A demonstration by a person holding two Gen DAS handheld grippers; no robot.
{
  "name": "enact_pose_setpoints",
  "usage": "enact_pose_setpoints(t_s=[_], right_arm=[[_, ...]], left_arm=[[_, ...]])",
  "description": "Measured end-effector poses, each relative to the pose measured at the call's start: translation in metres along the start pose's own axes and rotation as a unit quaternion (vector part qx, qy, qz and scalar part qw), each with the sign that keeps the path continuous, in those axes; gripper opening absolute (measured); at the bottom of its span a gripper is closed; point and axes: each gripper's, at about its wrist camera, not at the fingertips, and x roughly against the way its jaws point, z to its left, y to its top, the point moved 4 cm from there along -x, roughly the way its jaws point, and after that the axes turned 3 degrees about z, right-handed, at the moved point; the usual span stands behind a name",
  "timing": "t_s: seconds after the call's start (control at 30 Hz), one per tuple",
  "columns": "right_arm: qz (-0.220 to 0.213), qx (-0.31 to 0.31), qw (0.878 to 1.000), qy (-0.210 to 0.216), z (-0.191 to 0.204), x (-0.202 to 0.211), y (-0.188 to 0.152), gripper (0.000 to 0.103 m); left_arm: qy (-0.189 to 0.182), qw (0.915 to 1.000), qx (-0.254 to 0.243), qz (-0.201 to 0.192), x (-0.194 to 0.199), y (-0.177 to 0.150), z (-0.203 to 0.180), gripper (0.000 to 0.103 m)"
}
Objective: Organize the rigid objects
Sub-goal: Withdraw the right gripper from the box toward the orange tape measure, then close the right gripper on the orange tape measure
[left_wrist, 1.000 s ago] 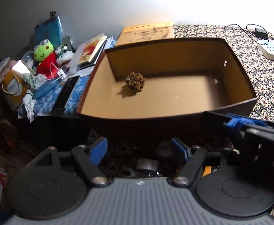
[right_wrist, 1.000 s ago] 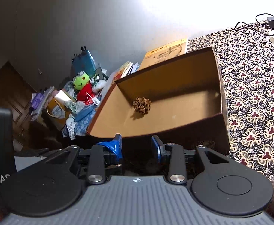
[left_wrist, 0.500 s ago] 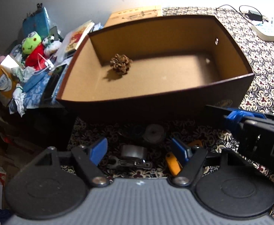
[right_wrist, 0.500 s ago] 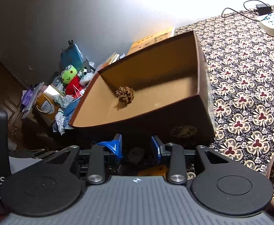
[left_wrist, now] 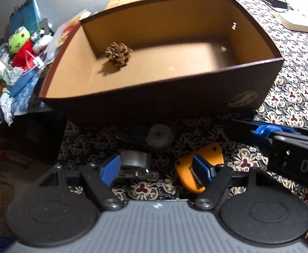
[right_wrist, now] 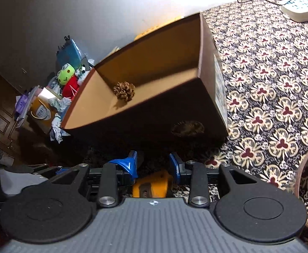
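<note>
Both tongs (left_wrist: pixel 154 168) (right_wrist: pixel 153 164) pull back from box (left_wrist: pixel 154 97), open and empty.
One pinecone (left_wrist: pixel 118 53) boxed; orange tool (left_wrist: pixel 198 168), gear (left_wrist: pixel 159 136) and metal piece (left_wrist: pixel 135 162) wait before box.

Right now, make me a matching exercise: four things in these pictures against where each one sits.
Things:
1. pine cone
2. orange tool-shaped object
3. green frog plush
4. white power strip

Places:
A. on the patterned cloth, far right corner, with a cable plugged in
B. in the clutter left of the box
C. inside the brown box, near its back left corner
D. on the cloth in front of the box, beside the left tool

Pairs: 1-C, 2-D, 3-B, 4-A
</note>
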Motion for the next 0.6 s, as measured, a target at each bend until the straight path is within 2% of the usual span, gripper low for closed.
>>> enact_pose_setpoints(t_s=[0.17,0.37,0.6], right_arm=[[0.01,-0.004,1.0,-0.007,-0.007,-0.001,-0.006,0.016],[0.026,0.005,1.0,-0.008,-0.008,-0.003,-0.014,0.016],[0.064,-0.01,0.998,0.005,-0.005,-0.018,-0.019,0.017]], left_arm=[[-0.06,0.9981,-0.001,-0.008,0.0,-0.015,0.0,0.075],[-0.136,0.9901,-0.023,-0.024,0.005,-0.031,-0.006,0.075],[-0.193,0.9807,-0.023,-0.019,-0.008,-0.028,-0.014,0.076]])
